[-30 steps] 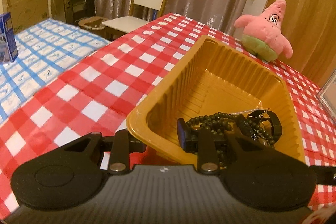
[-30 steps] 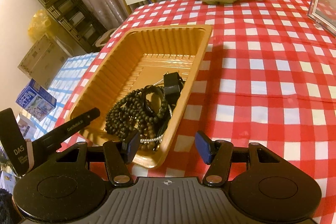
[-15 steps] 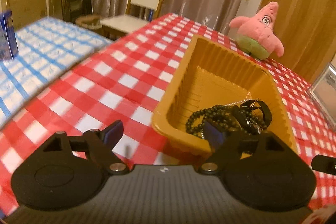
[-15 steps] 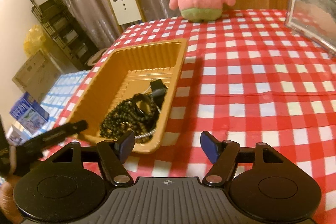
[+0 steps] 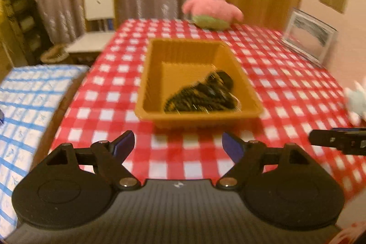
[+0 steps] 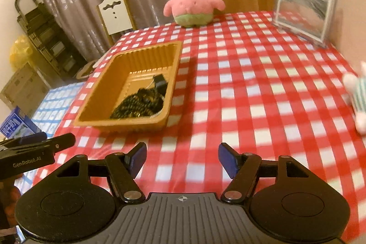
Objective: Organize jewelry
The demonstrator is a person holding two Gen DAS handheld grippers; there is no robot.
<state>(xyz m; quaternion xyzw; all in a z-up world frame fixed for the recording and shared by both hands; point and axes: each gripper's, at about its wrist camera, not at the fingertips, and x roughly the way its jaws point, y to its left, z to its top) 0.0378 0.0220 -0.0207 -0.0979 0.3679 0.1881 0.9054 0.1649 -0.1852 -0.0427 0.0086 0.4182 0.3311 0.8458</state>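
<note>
desk (image 6: 251,84): covered in a red-and-white checked cloth, filling the middle of both views.

tray (image 5: 146,93): orange-brown plastic, ribbed walls, standing on the desk at centre frame in the left wrist view and left of centre in the right wrist view (image 6: 96,106).

jewelry (image 5: 201,93): a dark heap of beaded strands and black pieces, lying inside the tray toward its near right corner; blurred, so single items cannot be told apart. also seen in the right wrist view (image 6: 139,102).

left gripper (image 5: 178,145): bottom of its own view, fingers spread wide, nothing between them, hanging over bare cloth just in front of the tray.

right gripper (image 6: 182,159): bottom of its own view, fingers spread, nothing between them, over bare cloth to the right of the tray.

pink star plush (image 6: 193,4): upright at the far edge of the desk, upper centre.

framed picture (image 6: 304,13): standing at upper right.

white chair (image 6: 114,13): behind the desk, upper left, before grey curtains.
</note>
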